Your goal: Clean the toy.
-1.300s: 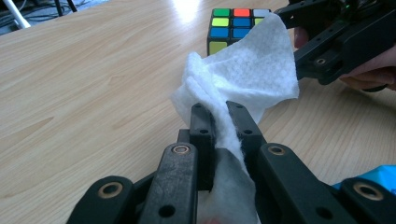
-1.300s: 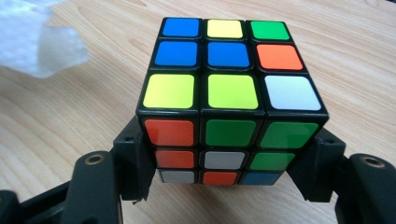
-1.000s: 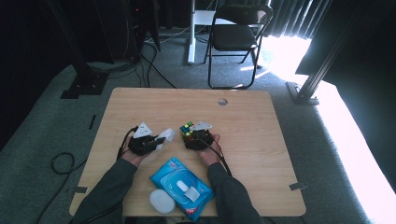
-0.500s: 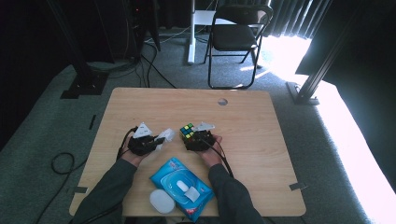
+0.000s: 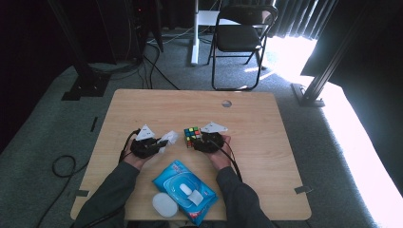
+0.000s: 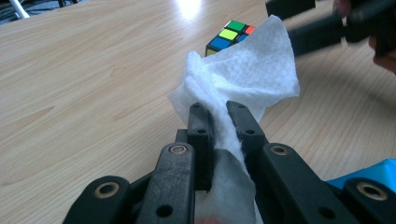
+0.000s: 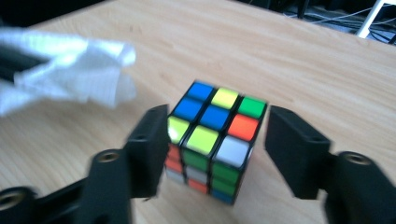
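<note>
1. The left tool [image 6: 217, 119] is pinching a white wipe [image 6: 243, 79] between its pressed-together jaws, held just above the table [image 5: 266, 123]. The wipe fans out past the tips toward the cube.

2. The right tool [image 7: 217, 149] has just been closing around the colour cube [image 7: 212, 144]. The cube sits between its jaws: the left jaw looks to be at the cube's side, while the right jaw stands off with a visible gap. I would call it not yet gripped.

3. The cube stands on the table near its middle, just right of the wipe, with the blue wipe packet [image 5: 185, 190] and a white lid [image 5: 165, 205] at the near edge.

4. To do this step well, I judge the right tool should close squarely on two opposite flat faces, low enough that the cube cannot twist out. The wipe should come to a free face, not one a jaw covers.

5. The left tool should keep a firm pinch, since a loose wipe would drag out on the first stroke.

6. The right gripper view shows the gap at the right jaw, which is too small to tell from the high view. The high view shows the packet, the lid and both forearms. The left gripper view shows how deep the wipe sits in the jaws.
</note>
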Motion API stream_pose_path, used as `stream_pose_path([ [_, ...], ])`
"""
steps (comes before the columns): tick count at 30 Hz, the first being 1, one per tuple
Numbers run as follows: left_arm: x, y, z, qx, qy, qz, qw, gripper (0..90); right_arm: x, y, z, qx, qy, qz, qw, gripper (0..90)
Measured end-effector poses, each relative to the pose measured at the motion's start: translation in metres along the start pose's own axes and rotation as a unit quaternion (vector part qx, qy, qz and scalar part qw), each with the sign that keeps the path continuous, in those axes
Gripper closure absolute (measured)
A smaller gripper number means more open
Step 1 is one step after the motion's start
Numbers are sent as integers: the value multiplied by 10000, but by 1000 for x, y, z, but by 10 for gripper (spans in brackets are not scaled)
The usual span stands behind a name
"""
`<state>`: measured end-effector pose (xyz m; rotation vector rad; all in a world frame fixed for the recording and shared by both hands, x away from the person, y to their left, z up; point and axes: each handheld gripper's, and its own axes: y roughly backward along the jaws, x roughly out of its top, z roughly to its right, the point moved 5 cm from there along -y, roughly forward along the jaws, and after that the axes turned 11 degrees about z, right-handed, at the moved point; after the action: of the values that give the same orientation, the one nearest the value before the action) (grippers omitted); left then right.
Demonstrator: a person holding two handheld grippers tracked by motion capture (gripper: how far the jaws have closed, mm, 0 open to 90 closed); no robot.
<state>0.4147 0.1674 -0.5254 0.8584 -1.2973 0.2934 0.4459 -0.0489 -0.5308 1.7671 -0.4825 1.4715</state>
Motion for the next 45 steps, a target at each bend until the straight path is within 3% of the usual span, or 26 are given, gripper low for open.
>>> stream_pose_path([
  [7,0,0,-1,-4,-7,-5,10000,808,3,-6,17,-270,-569,7,9980,540],
  [15,-1,-1,0,5,5,-16,10000,808,-2,-11,20,-366,-835,-217,9956,581],
  [19,0,-1,1,-8,-2,-16,10000,807,-1,-13,22,-358,-1220,-358,9912,582],
  [25,-1,-1,0,22,6,-11,10000,807,-2,-13,21,-211,-1700,-380,9845,698],
  [27,0,-1,0,32,12,-9,10000,807,-3,-12,21,-187,-1813,-335,9827,696],
  [29,-1,-1,0,35,9,-10,10000,807,-5,-12,22,-70,-2044,-281,9785,693],
  [32,-1,-1,1,36,-1,-14,10000,807,-9,-12,25,-1,-2460,-183,9691,686],
  [38,0,0,0,62,-2,11,10000,807,-15,-11,27,35,-2942,0,9558,677],
  [43,1,1,-1,97,13,31,9999,807,-19,-7,34,88,-3389,178,9406,684],
  [44,1,1,-1,95,13,33,9999,807,-20,-6,36,78,-3452,195,9383,689],
  [45,1,1,-1,93,7,26,10000,807,-20,-5,37,52,-3460,219,9380,695],
])
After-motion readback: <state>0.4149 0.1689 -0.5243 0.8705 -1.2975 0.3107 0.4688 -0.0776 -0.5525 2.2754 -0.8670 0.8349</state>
